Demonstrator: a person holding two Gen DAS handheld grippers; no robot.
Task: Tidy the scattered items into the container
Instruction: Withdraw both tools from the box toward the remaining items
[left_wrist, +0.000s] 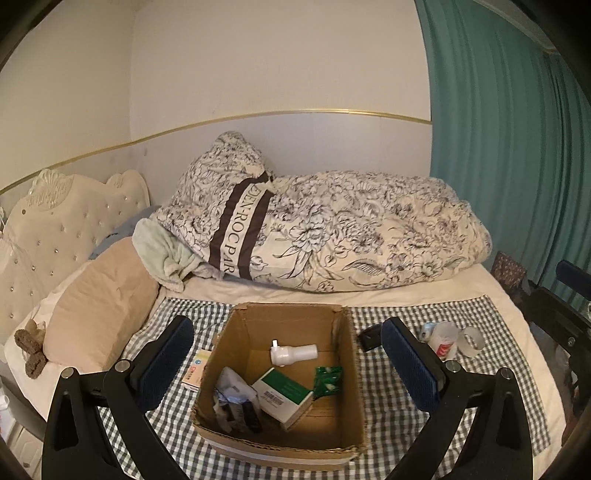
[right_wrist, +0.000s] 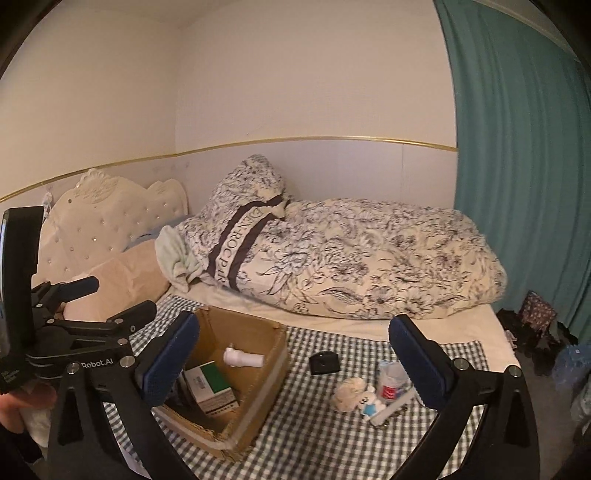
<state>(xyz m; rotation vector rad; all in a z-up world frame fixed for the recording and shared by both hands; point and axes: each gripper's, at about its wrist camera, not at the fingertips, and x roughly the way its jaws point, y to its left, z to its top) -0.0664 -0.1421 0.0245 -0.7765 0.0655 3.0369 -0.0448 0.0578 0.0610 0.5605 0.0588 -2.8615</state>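
An open cardboard box (left_wrist: 343, 373) stands on a checked cloth on the bed; it also shows in the right wrist view (right_wrist: 271, 363). Inside lie a white plastic tube (left_wrist: 291, 354), a green and white carton (left_wrist: 286, 397), a green sachet (left_wrist: 327, 380) and crumpled wrappers (left_wrist: 232, 398). My left gripper (left_wrist: 288, 365) is open and empty, its jaws either side of the box. My right gripper (right_wrist: 291, 369) is open and empty, above the cloth to the right of the box. A small black object (right_wrist: 324, 363), a beige lump (right_wrist: 349, 398), a small bottle (right_wrist: 389, 384) and a white stick (right_wrist: 391, 408) lie on the cloth. A small card box (left_wrist: 197, 369) lies left of the cardboard box.
A floral duvet (left_wrist: 351, 236) is heaped along the wall behind the cloth. Pillows (left_wrist: 99, 306) and a tufted headboard (left_wrist: 55, 229) are at the left. A teal curtain (right_wrist: 517, 166) hangs at the right, with clutter on the floor (right_wrist: 535, 325) below it.
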